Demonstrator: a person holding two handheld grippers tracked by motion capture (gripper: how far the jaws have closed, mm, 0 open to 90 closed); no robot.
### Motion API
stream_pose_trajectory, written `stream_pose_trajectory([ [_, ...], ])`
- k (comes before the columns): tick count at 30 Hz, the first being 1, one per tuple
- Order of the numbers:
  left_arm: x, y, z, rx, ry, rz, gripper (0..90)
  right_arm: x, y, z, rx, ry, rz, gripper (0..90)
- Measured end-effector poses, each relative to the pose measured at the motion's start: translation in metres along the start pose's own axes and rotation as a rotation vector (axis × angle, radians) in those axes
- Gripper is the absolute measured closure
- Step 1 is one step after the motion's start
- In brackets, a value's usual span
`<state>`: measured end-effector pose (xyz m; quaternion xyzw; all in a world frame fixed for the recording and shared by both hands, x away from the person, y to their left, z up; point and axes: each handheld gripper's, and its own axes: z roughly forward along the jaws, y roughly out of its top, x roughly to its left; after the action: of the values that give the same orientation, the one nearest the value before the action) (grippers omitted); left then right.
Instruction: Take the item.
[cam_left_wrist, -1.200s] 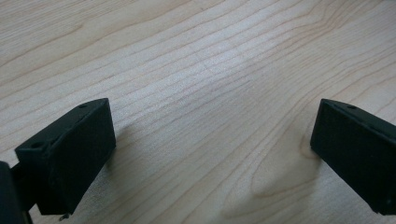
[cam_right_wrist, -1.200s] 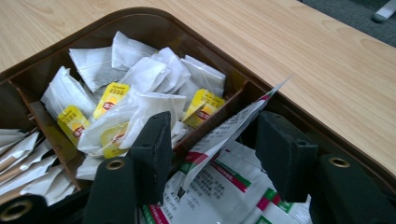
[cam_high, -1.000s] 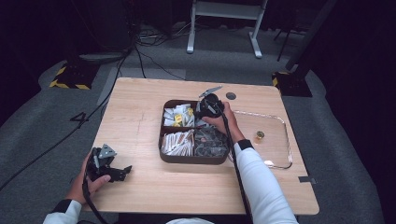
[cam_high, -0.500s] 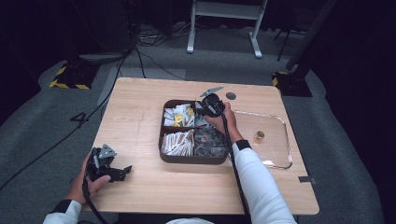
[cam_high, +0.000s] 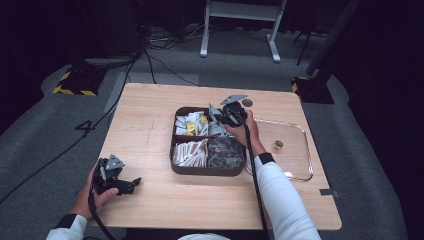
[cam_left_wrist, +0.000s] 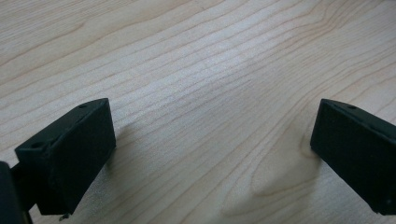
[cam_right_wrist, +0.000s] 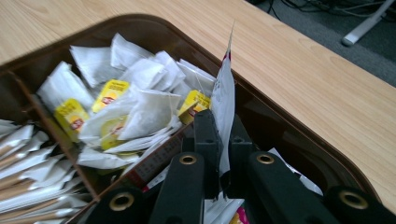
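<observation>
Thin white packet (cam_right_wrist: 224, 100), red and dark print along one edge, stands upright on its edge, pinched between the closed jaws of the right tool (cam_right_wrist: 223, 140). Jaws have just been closing; the packet is between them and the pads press on it. Packet sits above the far right compartment of the brown tray (cam_right_wrist: 289, 135), its top corner poking up past the tray's rim against the table (cam_right_wrist: 327, 84).

From the high view, right tool (cam_high: 226, 114) is over the tray's (cam_high: 210, 171) far side, right hand (cam_high: 245, 127) wrapped around it, white sleeve (cam_high: 280, 195) running back toward the table's near edge.

Tray has four compartments. Far left one: heap of tea bags (cam_right_wrist: 116, 105), white paper with yellow labels. Near left: long pale packets (cam_high: 191, 152) lying in a bundle. Near right: dark wrapped items (cam_high: 226, 152), too small to identify. More packets lie under the right tool in the far right compartment.

Just right of the tray, a clear glass dish (cam_high: 306, 165) on the table, with a small gold-coloured object (cam_high: 278, 145) inside it. Small dark disc (cam_high: 247, 102) on the table beyond the tray.

Left tool (cam_high: 131, 184) rests on the table near the front left corner, well apart from the tray, held by the left hand (cam_high: 92, 195). In the left gripper view, left tool (cam_left_wrist: 210, 154) has jaws spread wide, bare wood grain between them, nothing gripped.
</observation>
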<state>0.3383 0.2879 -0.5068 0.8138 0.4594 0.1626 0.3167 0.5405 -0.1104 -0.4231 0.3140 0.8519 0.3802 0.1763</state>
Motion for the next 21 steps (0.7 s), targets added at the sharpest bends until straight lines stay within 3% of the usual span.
stream_pose_trajectory([
  [7, 0.0, 0.0, 0.0, 0.0, 0.0, 0.0, 0.3, 0.006, -0.005, -0.018, -0.044, 0.014, -0.037, 88.4],
  [21, 0.0, 0.0, 0.0, 0.0, 0.001, 0.002, 0.3, 0.007, -0.024, -0.057, -0.14, 0.078, -0.035, 88.3],
])
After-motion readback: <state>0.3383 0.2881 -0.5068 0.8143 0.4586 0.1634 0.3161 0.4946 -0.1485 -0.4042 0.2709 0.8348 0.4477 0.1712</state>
